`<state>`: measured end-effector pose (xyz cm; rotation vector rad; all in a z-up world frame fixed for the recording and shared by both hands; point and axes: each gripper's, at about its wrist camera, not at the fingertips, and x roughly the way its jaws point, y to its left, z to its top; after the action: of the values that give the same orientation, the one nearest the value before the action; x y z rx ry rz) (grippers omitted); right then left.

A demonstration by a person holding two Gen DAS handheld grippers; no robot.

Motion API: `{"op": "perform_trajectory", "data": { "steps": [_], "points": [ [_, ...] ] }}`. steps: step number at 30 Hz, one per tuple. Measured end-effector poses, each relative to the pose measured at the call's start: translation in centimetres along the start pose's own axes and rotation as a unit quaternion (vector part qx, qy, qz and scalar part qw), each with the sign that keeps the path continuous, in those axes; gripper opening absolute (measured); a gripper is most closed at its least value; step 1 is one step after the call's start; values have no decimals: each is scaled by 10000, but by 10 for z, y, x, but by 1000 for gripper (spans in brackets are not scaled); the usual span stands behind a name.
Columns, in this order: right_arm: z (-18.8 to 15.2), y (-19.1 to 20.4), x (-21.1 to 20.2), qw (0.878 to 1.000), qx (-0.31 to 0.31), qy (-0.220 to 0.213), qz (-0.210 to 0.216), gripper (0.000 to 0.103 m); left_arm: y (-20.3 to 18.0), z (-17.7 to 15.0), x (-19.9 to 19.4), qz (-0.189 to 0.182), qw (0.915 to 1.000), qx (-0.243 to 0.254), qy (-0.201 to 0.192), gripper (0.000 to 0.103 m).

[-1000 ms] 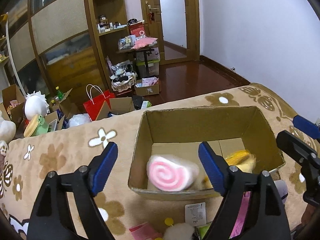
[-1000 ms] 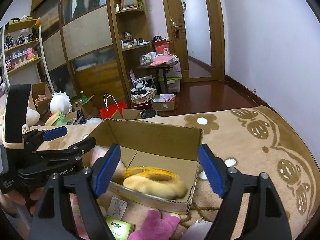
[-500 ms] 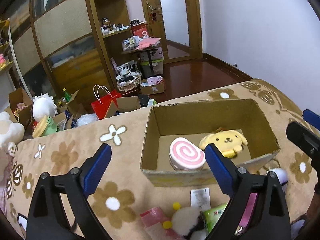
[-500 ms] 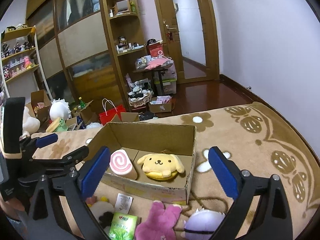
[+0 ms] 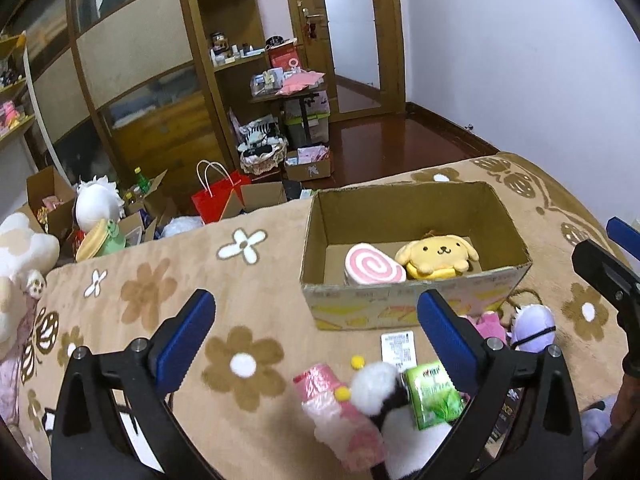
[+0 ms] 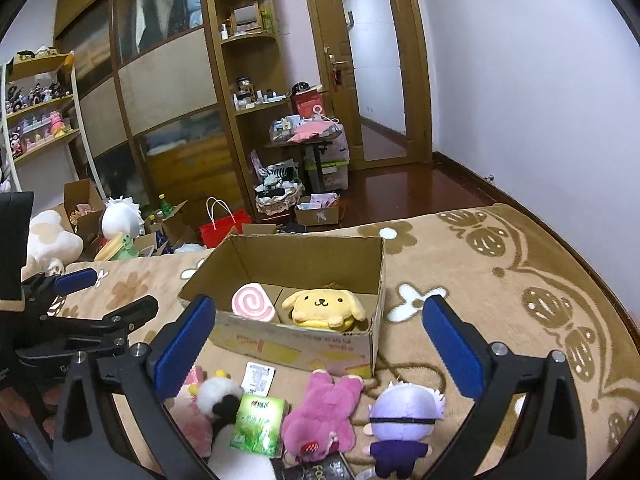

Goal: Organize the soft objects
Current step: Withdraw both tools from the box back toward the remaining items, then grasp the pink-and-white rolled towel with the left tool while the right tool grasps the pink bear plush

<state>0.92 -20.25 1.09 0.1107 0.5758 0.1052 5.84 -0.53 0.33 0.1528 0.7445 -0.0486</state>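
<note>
Hand-held gripper agape; plushies btwn it & box

Both grippers now sit farther back from the cardboard box than a second ago. The left gripper and right gripper, then close over the box, now hang above the near row, where the pink plush, purple doll and green packet come into view.
</note>
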Motion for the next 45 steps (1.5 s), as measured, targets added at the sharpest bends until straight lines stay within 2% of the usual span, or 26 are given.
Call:
{"op": "perform_trajectory", "data": {
  "steps": [9,16,30,35,41,45],
  "points": [
    [-8,4,-15,9999,36,101,-52,103,11,-21,-9,-40,9993,-139,353,100],
    [-16,-2,-13,9995,154,285,-60,103,12,-27,6,39,9978,-178,645,100],
    [-36,-21,35,9936,463,999,-244,103,13,-43,58,4,9884,-417,1462,100],
    [-44,-26,54,9907,514,1225,-297,103,18,-49,74,-96,9818,-608,1796,100],
    [-52,-26,72,9877,522,1434,-328,103,20,-54,95,112,9791,-645,1923,100],
    [-58,-26,83,9861,525,1546,-316,103,22,-59,112,84,9740,-776,2128,100]
  ]
}}
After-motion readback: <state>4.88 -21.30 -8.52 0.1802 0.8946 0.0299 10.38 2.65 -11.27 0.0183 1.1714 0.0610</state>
